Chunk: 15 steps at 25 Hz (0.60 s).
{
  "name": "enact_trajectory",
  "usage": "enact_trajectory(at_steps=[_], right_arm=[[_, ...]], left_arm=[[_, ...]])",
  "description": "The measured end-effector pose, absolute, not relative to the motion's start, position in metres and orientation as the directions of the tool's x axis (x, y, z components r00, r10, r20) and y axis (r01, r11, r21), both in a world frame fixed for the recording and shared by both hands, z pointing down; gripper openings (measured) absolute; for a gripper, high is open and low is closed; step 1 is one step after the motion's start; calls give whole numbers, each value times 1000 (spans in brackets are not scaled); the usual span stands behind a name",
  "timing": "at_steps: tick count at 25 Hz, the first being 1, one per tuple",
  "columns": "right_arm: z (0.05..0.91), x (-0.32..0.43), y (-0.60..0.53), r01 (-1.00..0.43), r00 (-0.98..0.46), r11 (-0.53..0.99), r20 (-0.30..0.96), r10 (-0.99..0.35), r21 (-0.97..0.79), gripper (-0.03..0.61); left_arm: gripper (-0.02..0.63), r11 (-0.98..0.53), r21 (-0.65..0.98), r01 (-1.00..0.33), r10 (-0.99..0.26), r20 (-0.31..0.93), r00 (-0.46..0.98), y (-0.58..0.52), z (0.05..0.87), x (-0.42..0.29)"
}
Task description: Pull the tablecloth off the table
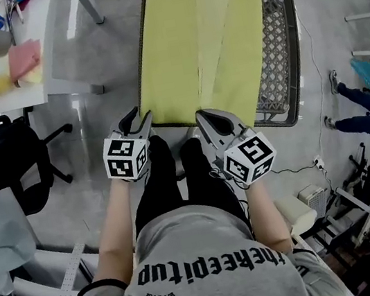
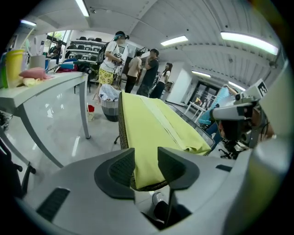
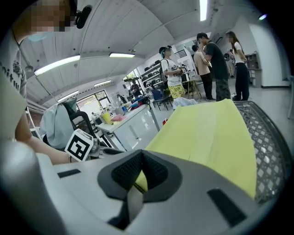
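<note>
Right gripper (image 3: 140, 170): I find it clamped on the near edge of the yellow tablecloth (image 1: 201, 35). Left gripper (image 2: 146, 160): jaws apart, cloth corner between them, unpinched. Mesh table (image 1: 279, 36) lies beneath.

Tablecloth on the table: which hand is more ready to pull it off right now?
Right. The right tool is shut on the near edge of the tablecloth, so it could probably pull at once. The left tool has its jaws apart around the near left corner and would need to close first.
</note>
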State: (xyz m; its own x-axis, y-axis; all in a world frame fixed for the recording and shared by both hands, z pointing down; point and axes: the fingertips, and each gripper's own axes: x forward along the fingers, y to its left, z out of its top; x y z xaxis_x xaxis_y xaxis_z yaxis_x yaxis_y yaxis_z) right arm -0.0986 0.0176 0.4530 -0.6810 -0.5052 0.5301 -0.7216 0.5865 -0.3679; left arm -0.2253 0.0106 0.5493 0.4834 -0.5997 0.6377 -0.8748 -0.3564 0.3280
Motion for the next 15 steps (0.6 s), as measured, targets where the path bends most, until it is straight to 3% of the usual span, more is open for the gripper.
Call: enact_trajectory(at_steps=[15], right_arm=[[456, -94, 24, -783, -614, 525, 555, -562, -334, 11]], left_arm=[[176, -383, 327, -864, -511, 704, 493, 6, 594, -221]])
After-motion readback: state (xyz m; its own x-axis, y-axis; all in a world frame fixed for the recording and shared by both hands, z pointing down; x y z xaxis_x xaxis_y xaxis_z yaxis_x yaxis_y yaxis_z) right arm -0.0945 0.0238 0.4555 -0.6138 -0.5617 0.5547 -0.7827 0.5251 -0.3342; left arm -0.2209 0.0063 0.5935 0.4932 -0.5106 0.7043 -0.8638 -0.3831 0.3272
